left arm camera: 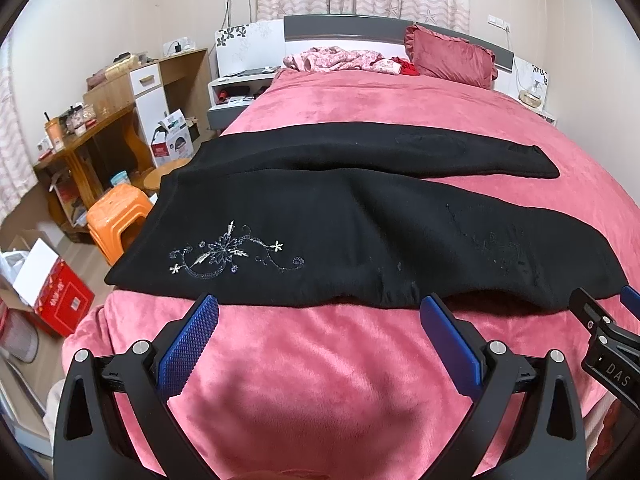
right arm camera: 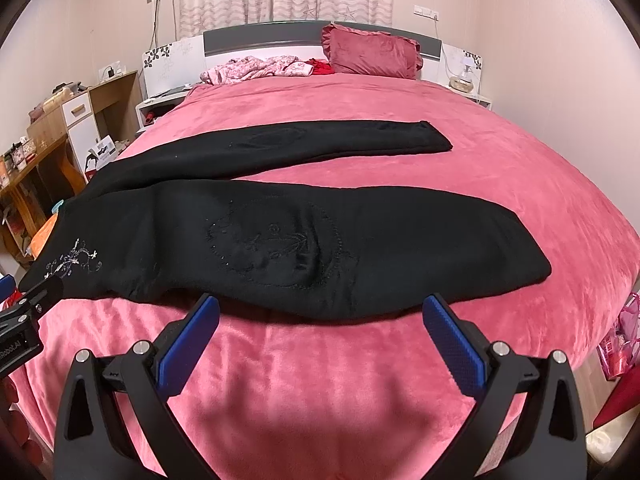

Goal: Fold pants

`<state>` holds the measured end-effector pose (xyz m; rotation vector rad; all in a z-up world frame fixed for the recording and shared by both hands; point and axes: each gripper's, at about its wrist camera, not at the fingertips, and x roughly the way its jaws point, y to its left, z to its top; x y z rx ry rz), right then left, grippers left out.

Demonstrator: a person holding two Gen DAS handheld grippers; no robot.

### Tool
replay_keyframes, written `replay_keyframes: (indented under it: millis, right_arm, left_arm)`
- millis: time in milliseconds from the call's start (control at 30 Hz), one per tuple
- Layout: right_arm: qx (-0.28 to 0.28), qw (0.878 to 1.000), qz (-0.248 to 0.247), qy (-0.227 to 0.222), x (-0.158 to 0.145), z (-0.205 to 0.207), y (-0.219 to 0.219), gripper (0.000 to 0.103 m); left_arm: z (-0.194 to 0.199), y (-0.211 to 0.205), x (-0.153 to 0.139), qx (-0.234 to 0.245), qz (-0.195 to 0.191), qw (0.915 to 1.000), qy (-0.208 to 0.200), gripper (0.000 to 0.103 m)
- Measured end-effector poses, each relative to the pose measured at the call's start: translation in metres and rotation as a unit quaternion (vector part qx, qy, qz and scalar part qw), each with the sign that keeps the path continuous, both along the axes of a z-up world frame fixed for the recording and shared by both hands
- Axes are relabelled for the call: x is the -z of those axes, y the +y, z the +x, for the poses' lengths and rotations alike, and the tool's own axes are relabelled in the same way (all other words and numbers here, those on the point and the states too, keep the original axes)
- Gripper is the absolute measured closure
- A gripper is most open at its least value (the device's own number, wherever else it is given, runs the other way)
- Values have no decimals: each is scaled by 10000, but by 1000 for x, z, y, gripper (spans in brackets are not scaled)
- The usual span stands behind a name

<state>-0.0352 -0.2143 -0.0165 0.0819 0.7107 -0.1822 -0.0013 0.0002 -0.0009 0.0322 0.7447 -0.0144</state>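
Black pants (left arm camera: 340, 220) (right arm camera: 280, 232) lie spread flat across the pink bed, waist to the left, both legs reaching right and slightly apart. White floral embroidery (left arm camera: 228, 256) (right arm camera: 74, 262) marks the waist end. My left gripper (left arm camera: 318, 312) is open just short of the near edge of the pants, close to the waist, with nothing between its blue pads. My right gripper (right arm camera: 320, 312) is open too, short of the near leg's edge and empty. Each gripper shows at the edge of the other's view: the right one (left arm camera: 608, 320) and the left one (right arm camera: 28, 304).
The pink blanket (left arm camera: 320, 380) (right arm camera: 320, 392) covers the whole bed. A red pillow (left arm camera: 452, 56) and crumpled pink clothes (left arm camera: 340, 60) lie by the headboard. Left of the bed stand an orange stool (left arm camera: 116, 216), a wooden desk (left arm camera: 92, 136) and a red box (left arm camera: 56, 300).
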Motion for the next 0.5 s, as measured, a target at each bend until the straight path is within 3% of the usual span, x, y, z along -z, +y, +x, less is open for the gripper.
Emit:
replay_keyframes:
  millis: [333, 433, 500]
  right_arm:
    - [-5, 9998, 176, 77, 3, 2, -7, 2]
    - [40, 9989, 410, 224, 9, 5, -18, 2]
    - [142, 9966, 717, 393, 15, 8, -30, 2]
  left_arm:
    - [3, 2, 3, 104, -84, 9999, 90, 3]
    - [11, 7, 12, 259, -361, 9979, 466, 3]
    - [19, 16, 22, 423, -852, 9916, 872, 3]
